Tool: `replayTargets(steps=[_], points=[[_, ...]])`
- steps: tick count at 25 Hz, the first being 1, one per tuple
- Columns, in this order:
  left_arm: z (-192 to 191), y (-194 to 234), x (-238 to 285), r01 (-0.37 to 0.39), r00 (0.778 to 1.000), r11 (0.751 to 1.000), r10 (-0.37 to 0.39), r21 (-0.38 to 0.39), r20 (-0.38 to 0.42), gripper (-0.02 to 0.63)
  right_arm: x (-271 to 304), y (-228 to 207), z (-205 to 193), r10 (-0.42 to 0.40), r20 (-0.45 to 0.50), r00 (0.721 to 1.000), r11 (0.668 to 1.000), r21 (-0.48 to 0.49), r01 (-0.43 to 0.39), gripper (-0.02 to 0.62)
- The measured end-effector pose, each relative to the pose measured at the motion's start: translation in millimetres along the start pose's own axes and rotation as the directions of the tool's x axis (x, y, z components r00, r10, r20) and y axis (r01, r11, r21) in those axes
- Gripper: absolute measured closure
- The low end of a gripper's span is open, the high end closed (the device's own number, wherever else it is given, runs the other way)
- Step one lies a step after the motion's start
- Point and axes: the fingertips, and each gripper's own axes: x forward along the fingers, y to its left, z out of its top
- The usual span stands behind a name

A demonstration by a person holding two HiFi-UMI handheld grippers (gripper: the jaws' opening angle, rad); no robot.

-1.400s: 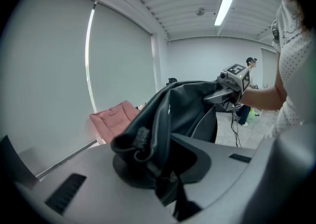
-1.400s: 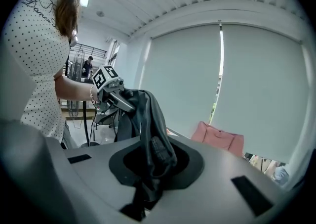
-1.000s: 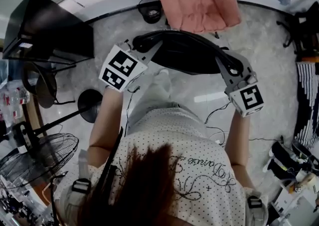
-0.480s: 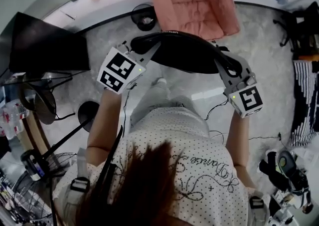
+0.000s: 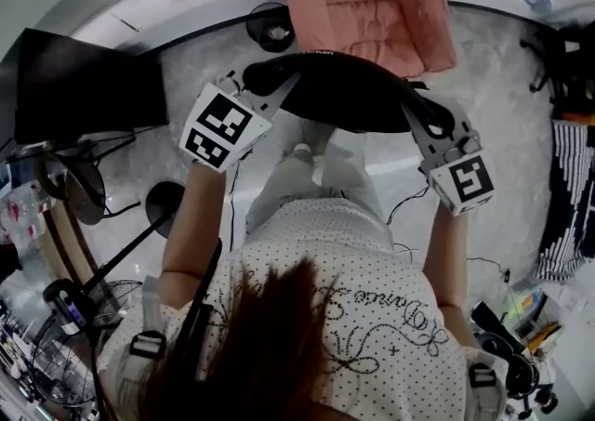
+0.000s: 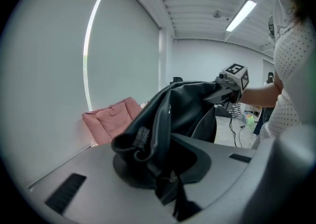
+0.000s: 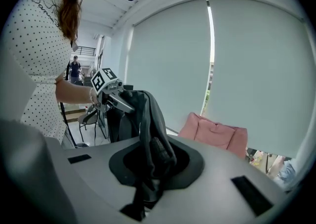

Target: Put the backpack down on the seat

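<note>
Carrying the backpack (image 5: 346,101) with the left gripper (image 5: 275,89) and right gripper (image 5: 420,120) each clamped on it, likely next lowering it onto the seat (image 5: 372,1)

Your seat (image 5: 367,1) runs off the far edge of the head view, so its top is cut. Black backpack (image 6: 173,119) fabric buries the jaw tips of your left gripper (image 6: 165,183) and right gripper (image 7: 145,183). Your hair (image 5: 270,345) blocks the near floor (image 5: 483,94). The clutter (image 5: 521,354) near right is too small to name.
</note>
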Motion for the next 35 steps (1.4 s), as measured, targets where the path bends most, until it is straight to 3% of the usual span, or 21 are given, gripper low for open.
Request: replayTargets(steps=[18, 25, 35], points=[[77.0, 49.7, 134.6, -0.151, 0.989, 0.985, 0.149, -0.089, -0.027, 0.551, 26.8, -189.8, -12.8, 0.159, 0.035, 0.987, 0.985, -0.076, -0.156, 0.549], [68.2, 88.1, 148.0, -0.164, 0.986, 0.980, 0.159, -0.112, -0.052, 0.551, 66.6, -208.5, -14.7, 0.175, 0.017, 0.984, 0.983, -0.059, -0.174, 0.549], [50.9, 156.8, 188.3, -0.116, 0.992, 0.983, 0.106, -0.143, -0.074, 0.549, 131.6, -246.0, -25.7, 0.177, -0.055, 0.983, 0.984, -0.014, -0.178, 0.549]])
